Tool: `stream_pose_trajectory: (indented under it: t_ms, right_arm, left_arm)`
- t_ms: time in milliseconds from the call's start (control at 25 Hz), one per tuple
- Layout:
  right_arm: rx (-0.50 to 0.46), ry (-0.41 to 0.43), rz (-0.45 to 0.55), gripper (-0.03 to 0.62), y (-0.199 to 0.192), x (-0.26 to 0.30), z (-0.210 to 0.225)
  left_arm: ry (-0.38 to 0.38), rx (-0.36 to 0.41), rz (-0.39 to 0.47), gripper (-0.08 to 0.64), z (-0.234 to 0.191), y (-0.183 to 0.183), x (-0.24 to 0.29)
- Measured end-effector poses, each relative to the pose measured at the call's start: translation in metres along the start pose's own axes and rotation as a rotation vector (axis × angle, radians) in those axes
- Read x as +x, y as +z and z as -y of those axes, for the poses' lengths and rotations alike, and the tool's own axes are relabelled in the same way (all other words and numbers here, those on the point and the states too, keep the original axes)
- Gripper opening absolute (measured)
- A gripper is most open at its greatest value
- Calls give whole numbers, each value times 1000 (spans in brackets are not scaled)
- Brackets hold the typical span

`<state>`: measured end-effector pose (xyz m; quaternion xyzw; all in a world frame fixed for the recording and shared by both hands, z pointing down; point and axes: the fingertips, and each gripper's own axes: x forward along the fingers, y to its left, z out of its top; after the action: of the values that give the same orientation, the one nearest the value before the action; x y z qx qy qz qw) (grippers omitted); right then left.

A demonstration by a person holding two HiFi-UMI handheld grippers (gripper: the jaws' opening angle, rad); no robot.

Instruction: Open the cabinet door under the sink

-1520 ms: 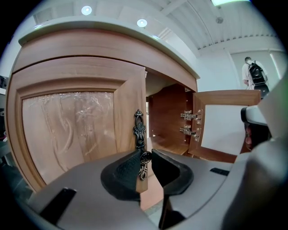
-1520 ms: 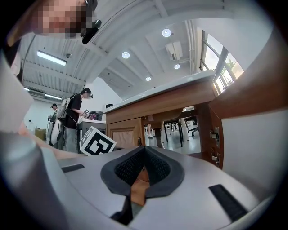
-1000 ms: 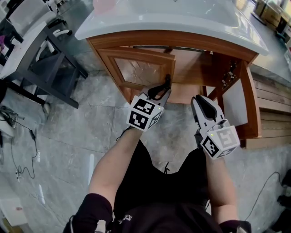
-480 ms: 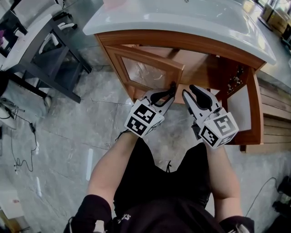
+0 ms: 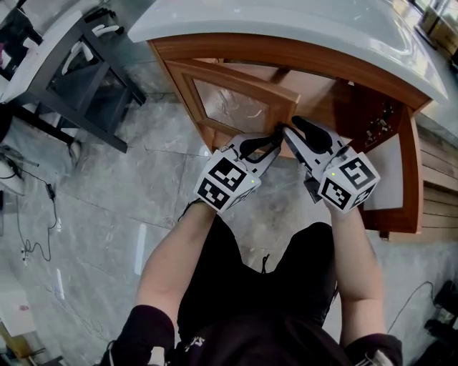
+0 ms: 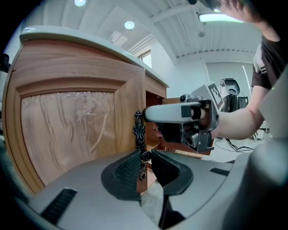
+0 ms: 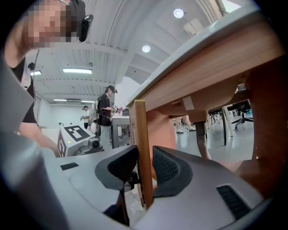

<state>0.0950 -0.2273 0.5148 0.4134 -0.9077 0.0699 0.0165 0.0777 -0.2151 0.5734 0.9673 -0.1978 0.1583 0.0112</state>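
- Sink cabinet: the white sink (image 5: pixel 300 21) is at the far side, with the wooden cabinet below it. The right-hand door (image 5: pixel 409 179) stands swung wide.
- Left-hand door (image 5: pixel 229 104): wood frame with a glazed panel, hinged at its left. It is partly open, with its free edge angled toward the near side and a gap behind it into the cabinet.
- Left gripper (image 6: pixel 145 157): clamped on the dark ornate metal handle (image 6: pixel 139 128) at the door's free edge, the pads pinching its lower part. This looks like the pulling grip, taken on the handle because it sits furthest from the hinge.
- Right gripper (image 7: pixel 143 167): comes in from the right, level with the left one and just beside it. Its jaws have just been opening and now stand wide apart, straddling the door's free edge (image 7: pixel 140 134), one pad in front and one behind. I see no squeeze on the wood.
- Judgement: the right gripper is probably placed to take over or share the swing by hooking the edge, or to steady the door while the handle grip is eased.
- The door is perhaps a third of the way round, with more swing needed.
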Motion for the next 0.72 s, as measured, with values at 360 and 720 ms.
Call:
stream_pose_trajectory:
  t_ms: [360, 720]
  right_arm:
    - [8, 49, 16, 109, -2, 4, -2]
    - [-43, 77, -27, 138, -5, 16, -13]
  left_arm:
    - [-10, -32, 21, 83, -2, 0, -1]
    - [-18, -33, 33, 83, -2, -1, -5]
